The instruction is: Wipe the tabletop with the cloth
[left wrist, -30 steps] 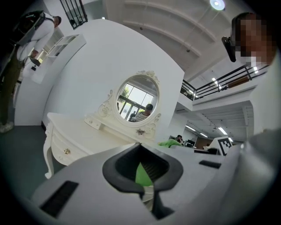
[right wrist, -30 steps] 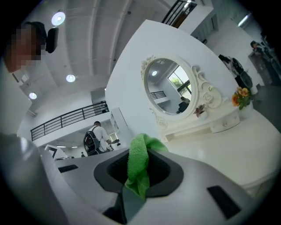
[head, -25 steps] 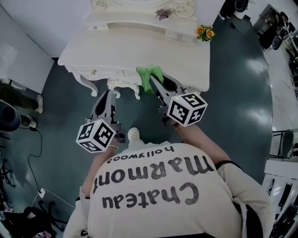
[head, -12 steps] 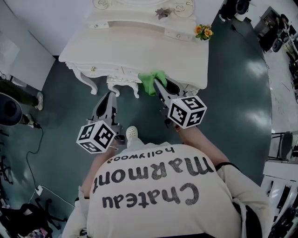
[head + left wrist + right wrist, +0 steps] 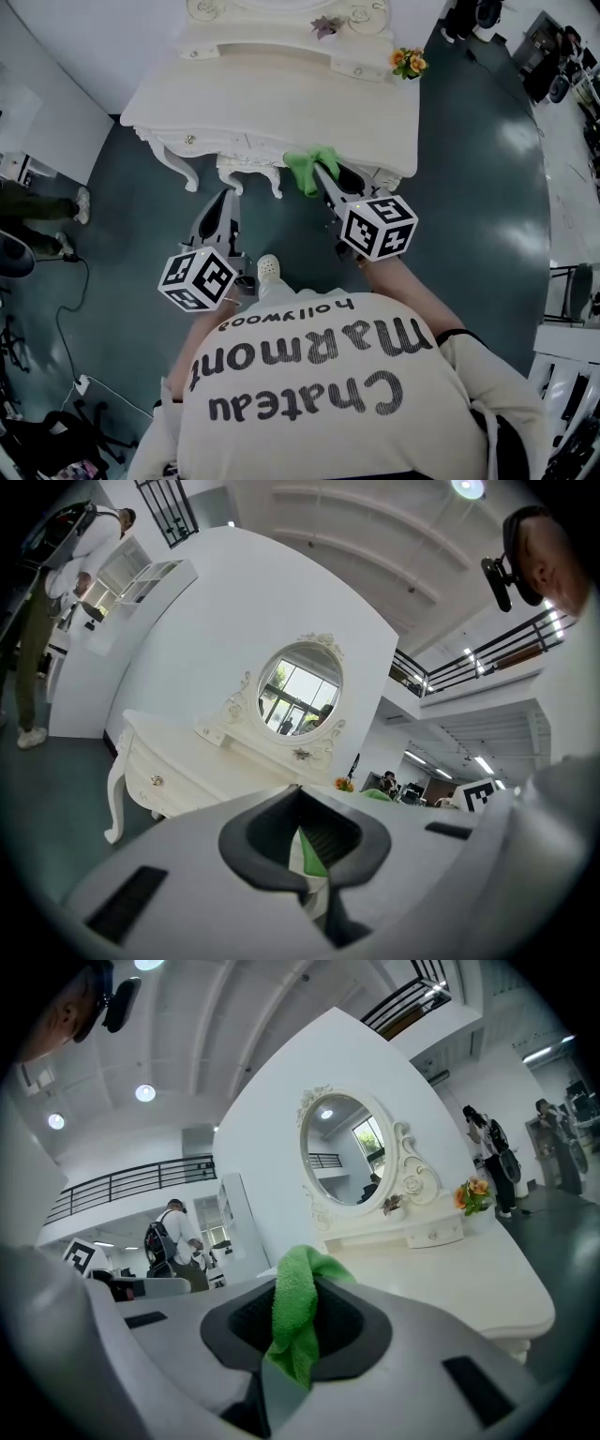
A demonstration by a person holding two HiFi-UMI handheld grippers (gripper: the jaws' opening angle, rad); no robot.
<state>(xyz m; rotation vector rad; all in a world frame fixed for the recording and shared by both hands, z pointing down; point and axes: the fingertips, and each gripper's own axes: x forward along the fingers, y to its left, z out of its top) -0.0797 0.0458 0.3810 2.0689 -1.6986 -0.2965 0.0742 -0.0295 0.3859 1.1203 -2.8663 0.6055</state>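
Observation:
A green cloth (image 5: pixel 307 166) hangs at the front edge of the white dressing table (image 5: pixel 281 94), pinched in my right gripper (image 5: pixel 322 174), which is shut on it. In the right gripper view the cloth (image 5: pixel 293 1309) bulges up out of the closed jaws of the right gripper (image 5: pixel 295 1335), with the tabletop (image 5: pixel 469 1274) stretching ahead. My left gripper (image 5: pixel 225 197) hovers over the floor just short of the table's front legs, shut with nothing in it. Seen from the left gripper (image 5: pixel 305 841), a sliver of the cloth (image 5: pixel 307 855) shows beyond the jaws.
An oval mirror (image 5: pixel 342 1152) stands at the table's back, and a small pot of orange flowers (image 5: pixel 412 64) sits at its far right corner. My shoe (image 5: pixel 269 270) is on the dark floor below. Another person's legs (image 5: pixel 42 202) stand at the left, near a cable.
The right gripper and the cloth have drifted slightly right and nearer along the table's front edge. The left gripper has barely moved.

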